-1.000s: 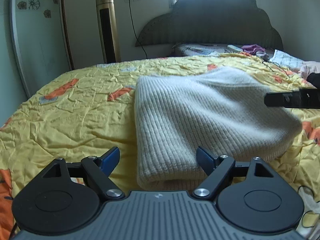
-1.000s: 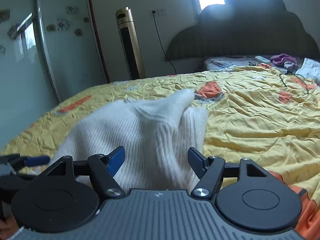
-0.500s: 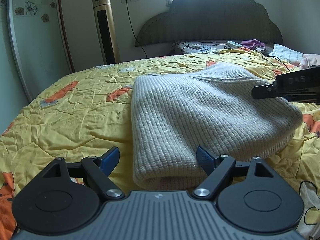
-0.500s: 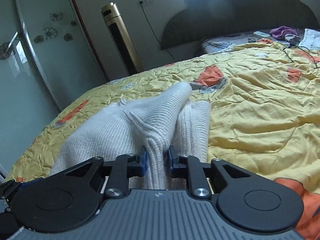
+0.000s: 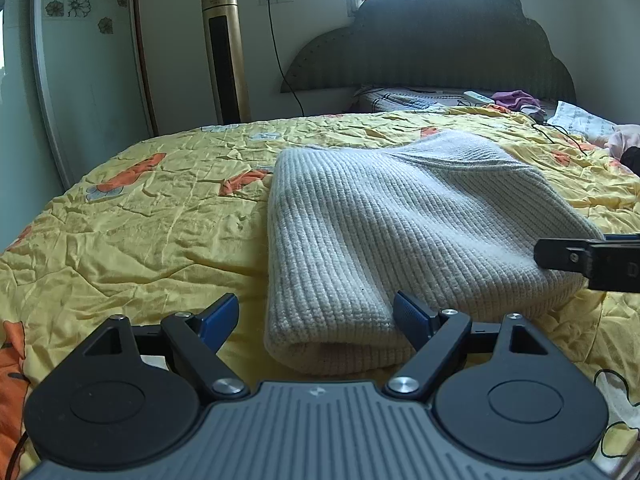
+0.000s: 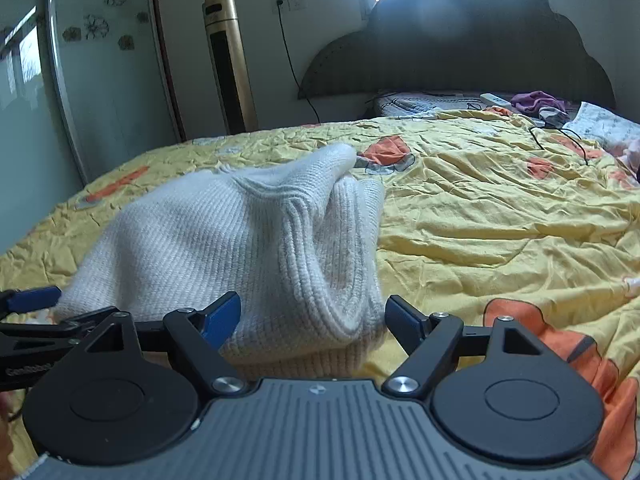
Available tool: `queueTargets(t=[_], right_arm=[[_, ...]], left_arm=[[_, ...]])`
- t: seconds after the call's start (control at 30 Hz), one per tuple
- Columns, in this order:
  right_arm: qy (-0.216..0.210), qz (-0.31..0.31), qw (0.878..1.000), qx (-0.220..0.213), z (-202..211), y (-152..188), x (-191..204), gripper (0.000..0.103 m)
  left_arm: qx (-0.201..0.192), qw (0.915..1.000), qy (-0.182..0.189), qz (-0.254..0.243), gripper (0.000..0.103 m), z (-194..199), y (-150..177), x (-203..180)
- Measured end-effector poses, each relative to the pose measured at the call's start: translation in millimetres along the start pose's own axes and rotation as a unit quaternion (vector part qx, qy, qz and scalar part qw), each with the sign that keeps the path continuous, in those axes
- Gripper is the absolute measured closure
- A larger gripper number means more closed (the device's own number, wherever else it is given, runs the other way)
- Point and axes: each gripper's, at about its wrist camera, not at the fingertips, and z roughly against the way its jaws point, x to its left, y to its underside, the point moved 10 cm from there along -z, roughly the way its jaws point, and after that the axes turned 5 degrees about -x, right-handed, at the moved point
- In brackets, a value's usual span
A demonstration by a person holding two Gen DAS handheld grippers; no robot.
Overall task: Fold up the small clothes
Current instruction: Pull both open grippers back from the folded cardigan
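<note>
Bedroom; bed under a yellow quilt (image 5: 152,232) with orange patches. Cream ribbed knit garment (image 5: 400,232), folded, flat on quilt at centre, near fold facing the cameras. Left gripper (image 5: 316,316) just before garment's near left corner: jaws spread, blue pads clear of the knit, nothing gripped. Right gripper (image 6: 314,314) at garment's near right end: jaws just opened, raised ridge of knit between the pads, not pinched. Beyond garment: dark scalloped headboard (image 5: 440,48), purple cloth (image 5: 516,100) and black cable (image 5: 560,136). Left of headboard: gold tower fan (image 5: 224,48).
</note>
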Motion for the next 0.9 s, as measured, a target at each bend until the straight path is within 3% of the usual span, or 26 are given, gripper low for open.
queueTargets(t=[0.13, 0.3, 0.9], right_arm=[[-0.001, 0.01, 1.0, -0.002, 12, 1, 7, 0.007], [-0.017, 0.015, 1.0, 0.01, 21, 8, 18, 0.0], [-0.028, 0.033, 0.998, 0.038, 27, 27, 29, 0.0]], left_arm=[[0.0, 1.0, -0.001, 0.007, 0.018, 2, 1, 1], [0.001, 1.0, -0.001, 0.01, 0.018, 6, 4, 0], [0.039, 0.9991, -0.009, 0.011, 0.018, 17, 37, 7]])
